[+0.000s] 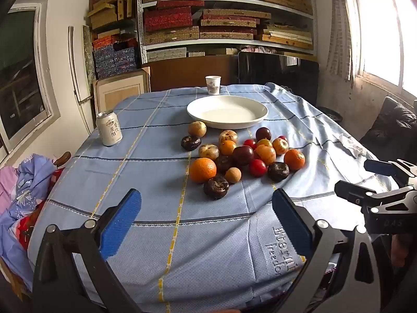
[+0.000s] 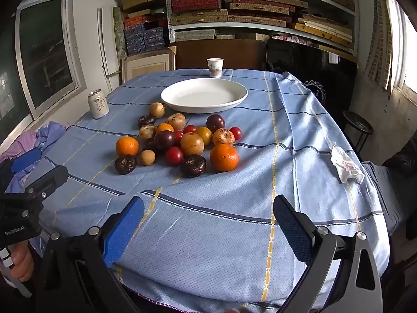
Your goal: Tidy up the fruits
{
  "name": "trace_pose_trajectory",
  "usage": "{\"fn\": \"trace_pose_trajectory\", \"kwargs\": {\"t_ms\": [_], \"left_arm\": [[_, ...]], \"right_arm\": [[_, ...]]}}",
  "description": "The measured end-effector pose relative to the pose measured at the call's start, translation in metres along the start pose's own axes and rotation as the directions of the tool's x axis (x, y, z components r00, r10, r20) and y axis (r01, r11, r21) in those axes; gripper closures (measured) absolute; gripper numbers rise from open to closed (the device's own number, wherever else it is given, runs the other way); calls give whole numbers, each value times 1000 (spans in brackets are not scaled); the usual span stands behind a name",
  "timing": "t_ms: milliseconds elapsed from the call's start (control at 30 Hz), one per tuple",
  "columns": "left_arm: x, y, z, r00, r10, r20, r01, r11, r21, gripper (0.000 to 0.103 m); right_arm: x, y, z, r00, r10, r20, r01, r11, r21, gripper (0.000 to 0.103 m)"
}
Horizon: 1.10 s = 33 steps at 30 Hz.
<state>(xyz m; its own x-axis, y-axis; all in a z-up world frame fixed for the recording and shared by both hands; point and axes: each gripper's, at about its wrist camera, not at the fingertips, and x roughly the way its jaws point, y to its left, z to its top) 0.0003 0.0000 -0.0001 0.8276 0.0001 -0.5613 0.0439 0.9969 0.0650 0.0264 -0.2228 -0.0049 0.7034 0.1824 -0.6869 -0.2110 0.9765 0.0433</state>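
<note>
A round table wears a blue checked tablecloth (image 1: 146, 172). In the middle of it sits a white plate (image 1: 227, 112), and nothing lies in it. Just in front of the plate is a pile of fruit (image 1: 239, 154), all on the cloth and packed close, many pieces touching.

At the near left of the pile is a big orange (image 1: 202, 170). Another orange (image 1: 294, 159) sits at the right side. In front of the big orange is a dark, wrinkled fruit (image 1: 216, 187), the piece closest to the left gripper. A small tan round fruit (image 1: 232, 175) sits just beside it. There are also small red fruits (image 1: 257, 168), dark purple round ones (image 1: 243, 155) and brownish-yellow ones (image 1: 197, 128) near the plate.

A drink can (image 1: 109, 132) stands upright at the left side of the table, well apart from the fruit. A paper cup (image 1: 213, 85) stands behind the plate at the far edge. A crumpled white tissue (image 2: 346, 166) lies at the right side.

The left gripper (image 1: 207, 224) has its blue fingers spread wide, with only cloth between them. The right gripper (image 2: 208, 230) is spread wide too and grips nothing. Both hang over the near edge of the table, pointing down toward the fruit. A hand (image 2: 22, 263) grips the left gripper's handle.

Shelves full of flat boxes (image 1: 224, 23) fill the back wall.
</note>
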Motion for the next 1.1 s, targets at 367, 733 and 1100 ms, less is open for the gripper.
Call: {"fn": "trace_pose_trajectory", "kwargs": {"t_ms": [367,733,1100], "left_arm": [[-1,0,0,1000,-5,4,5,1000,-4,5],[-3,1,-4,1000,-9,-2,9,1000,-4,5],[-1,0,-5,1000,-10,-3,10,1000,-2,5]], "right_arm": [[3,-3,-1,1000,3,1,-3,1000,5,4],[2,-1,0,1000,2,-1,-2,1000,6,4],[4,-3,-2,1000,2,-5,-2,1000,7,4]]}}
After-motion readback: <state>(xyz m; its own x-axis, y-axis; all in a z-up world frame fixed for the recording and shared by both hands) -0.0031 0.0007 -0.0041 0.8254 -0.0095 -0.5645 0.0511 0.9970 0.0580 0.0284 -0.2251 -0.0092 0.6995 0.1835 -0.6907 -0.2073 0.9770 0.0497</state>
